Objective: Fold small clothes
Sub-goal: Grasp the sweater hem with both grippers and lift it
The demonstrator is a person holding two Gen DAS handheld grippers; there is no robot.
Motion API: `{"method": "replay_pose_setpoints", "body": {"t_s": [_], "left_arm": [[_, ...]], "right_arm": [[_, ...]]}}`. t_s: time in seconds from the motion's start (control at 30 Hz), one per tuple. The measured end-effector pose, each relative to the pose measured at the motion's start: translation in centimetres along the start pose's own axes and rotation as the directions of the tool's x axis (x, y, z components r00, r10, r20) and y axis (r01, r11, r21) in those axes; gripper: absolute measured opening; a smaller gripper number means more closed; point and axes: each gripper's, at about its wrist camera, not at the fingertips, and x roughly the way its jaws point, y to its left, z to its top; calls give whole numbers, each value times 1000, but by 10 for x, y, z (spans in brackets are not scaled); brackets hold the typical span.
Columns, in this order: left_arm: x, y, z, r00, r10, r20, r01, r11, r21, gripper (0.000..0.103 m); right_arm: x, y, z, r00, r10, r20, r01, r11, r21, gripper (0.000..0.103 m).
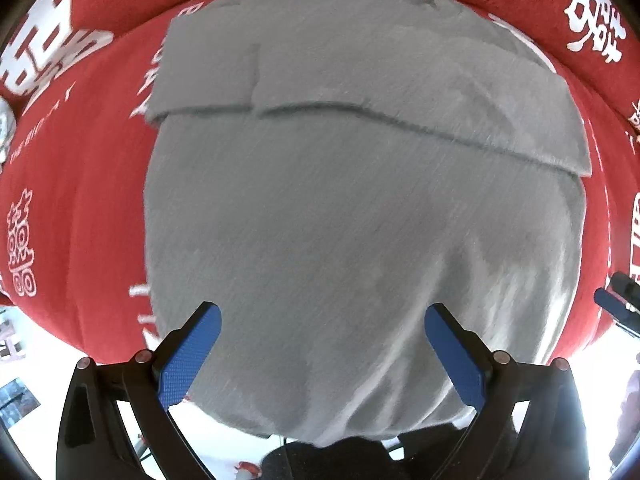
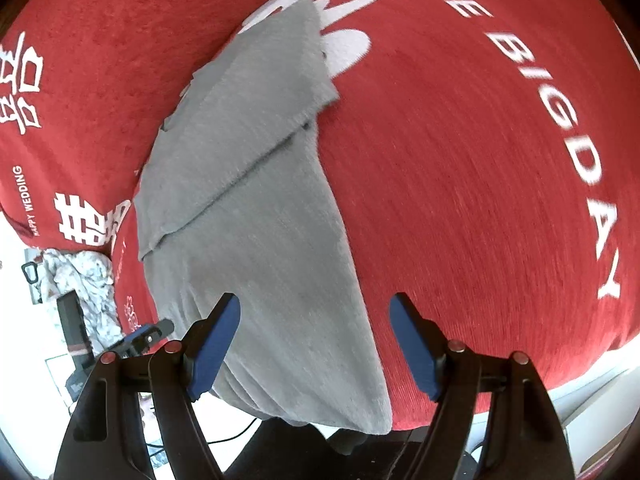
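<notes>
A grey garment (image 1: 340,208) lies on a red cloth-covered table (image 1: 92,184), its far part folded over in layers and its near end hanging over the table's front edge. My left gripper (image 1: 322,320) is open above the garment's near end, holding nothing. My right gripper (image 2: 316,312) is open over the same garment's (image 2: 256,216) right edge, also empty. The right gripper's blue tip shows at the right edge of the left wrist view (image 1: 612,300), and the left gripper appears at the lower left of the right wrist view (image 2: 148,334).
The red cloth (image 2: 460,160) carries white lettering and characters. A crumpled white patterned cloth (image 2: 84,280) lies off the table's left side. The floor below the front edge is bright, with dark cables.
</notes>
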Motion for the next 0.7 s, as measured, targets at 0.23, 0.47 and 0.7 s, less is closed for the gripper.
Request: {"method": "replay_pose_setpoints", "body": {"t_s": [0.23, 0.47, 0.7], "left_arm": [[10, 45, -52, 997, -78, -8, 77, 994, -73, 102], [38, 75, -96, 988, -139, -74, 128, 983, -131, 102], [76, 88, -112, 975, -170, -142, 152, 980, -130, 102]], "right_arm": [[12, -20, -34, 999, 37, -28, -36, 998, 42, 80], [36, -41, -73, 992, 61, -108, -53, 995, 80, 80], [64, -47, -112, 978, 63, -200, -54, 997, 53, 80]]}}
